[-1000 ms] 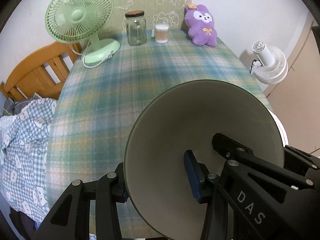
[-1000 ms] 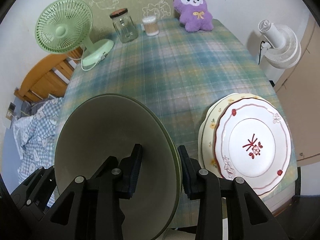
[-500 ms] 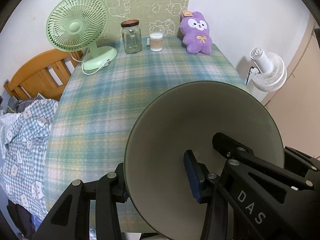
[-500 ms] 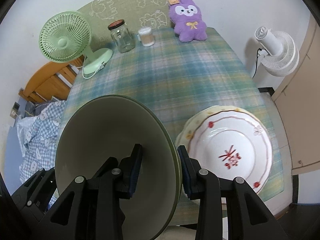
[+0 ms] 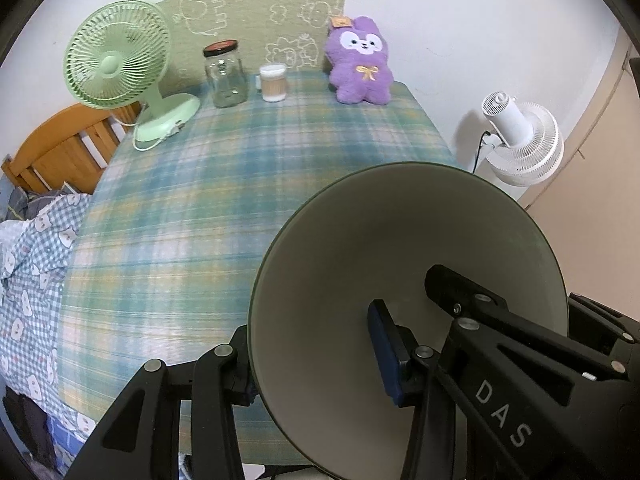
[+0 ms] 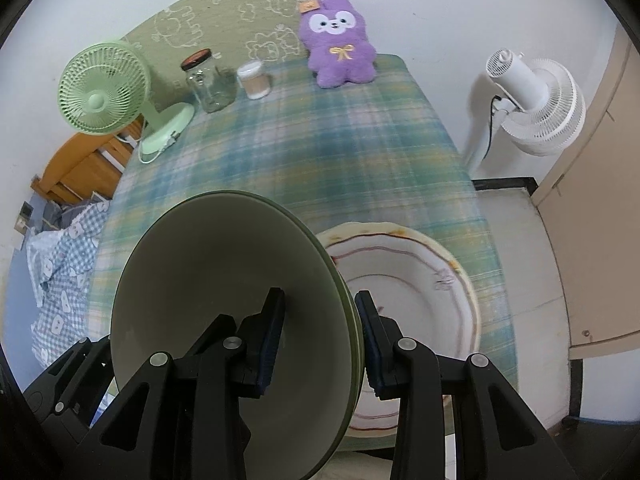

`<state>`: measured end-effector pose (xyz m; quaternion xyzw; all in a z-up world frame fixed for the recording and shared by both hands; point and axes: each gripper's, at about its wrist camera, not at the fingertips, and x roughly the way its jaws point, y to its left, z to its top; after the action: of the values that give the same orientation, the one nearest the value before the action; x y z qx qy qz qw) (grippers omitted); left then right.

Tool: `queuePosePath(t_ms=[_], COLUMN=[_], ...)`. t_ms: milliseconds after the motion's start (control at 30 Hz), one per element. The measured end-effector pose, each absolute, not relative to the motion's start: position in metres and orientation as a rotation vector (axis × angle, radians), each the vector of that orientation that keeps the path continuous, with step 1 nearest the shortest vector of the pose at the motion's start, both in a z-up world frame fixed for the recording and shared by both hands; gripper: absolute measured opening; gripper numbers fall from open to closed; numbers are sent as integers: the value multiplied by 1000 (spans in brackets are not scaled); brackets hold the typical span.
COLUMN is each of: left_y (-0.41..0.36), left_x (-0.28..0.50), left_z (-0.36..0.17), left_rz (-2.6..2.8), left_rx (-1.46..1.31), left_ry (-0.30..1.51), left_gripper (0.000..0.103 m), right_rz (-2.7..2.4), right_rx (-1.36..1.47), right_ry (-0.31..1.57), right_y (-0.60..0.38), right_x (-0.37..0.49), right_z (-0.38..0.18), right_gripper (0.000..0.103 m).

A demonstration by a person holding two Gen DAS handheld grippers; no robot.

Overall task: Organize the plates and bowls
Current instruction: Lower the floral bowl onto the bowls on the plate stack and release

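- The left gripper (image 5: 316, 352) is closed on the rim of a pale green bowl (image 5: 400, 248): one blue-padded finger lies inside the bowl, the other outside, and the wall is pinched between them.
- The right gripper (image 6: 320, 336) is closed the same way on the opposite rim of what looks like the same bowl (image 6: 224, 288), which hangs in the air tilted on edge above the near edge of the tabletop.
- In the right wrist view the rim shows doubled lines, so this may be two nested bowls; I cannot tell for sure.
- Judged by its look, the bowl is glazed ceramic: stiff, fairly heavy, slippery and breakable. The thin rim, taken from both sides, is the natural place to hold it.
- Just beside the bowl, at the near right corner of the tabletop, sits a stack of white plates (image 6: 420, 292) with red and yellow trim.
- The tablecloth (image 5: 208, 184) is a green and blue plaid.
- Along the far edge stand a green fan (image 5: 116, 68), a glass jar (image 5: 226, 76), a cotton-swab container (image 5: 273, 82) and a purple plush toy (image 5: 360, 68).
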<state>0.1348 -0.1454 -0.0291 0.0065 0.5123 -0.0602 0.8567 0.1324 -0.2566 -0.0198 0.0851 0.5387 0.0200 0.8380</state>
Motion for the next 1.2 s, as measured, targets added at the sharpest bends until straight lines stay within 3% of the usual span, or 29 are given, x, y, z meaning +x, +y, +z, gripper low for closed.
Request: queuePosePath(t_ms=[700,1200], left_y=[-210,-216], left_x=[149,154], left_z=[-81,-82], left_rz=[-84,-78], left_rx=[-16,2], left_ry=[1194,1174], left_gripper=[46,46], right_rz=[71,105], right_rx=[156,143], right_ry=[1269,1265], right_y=[-320,-324], right_x=[151,160], right_z=[-77,-81], right_gripper=[40,41])
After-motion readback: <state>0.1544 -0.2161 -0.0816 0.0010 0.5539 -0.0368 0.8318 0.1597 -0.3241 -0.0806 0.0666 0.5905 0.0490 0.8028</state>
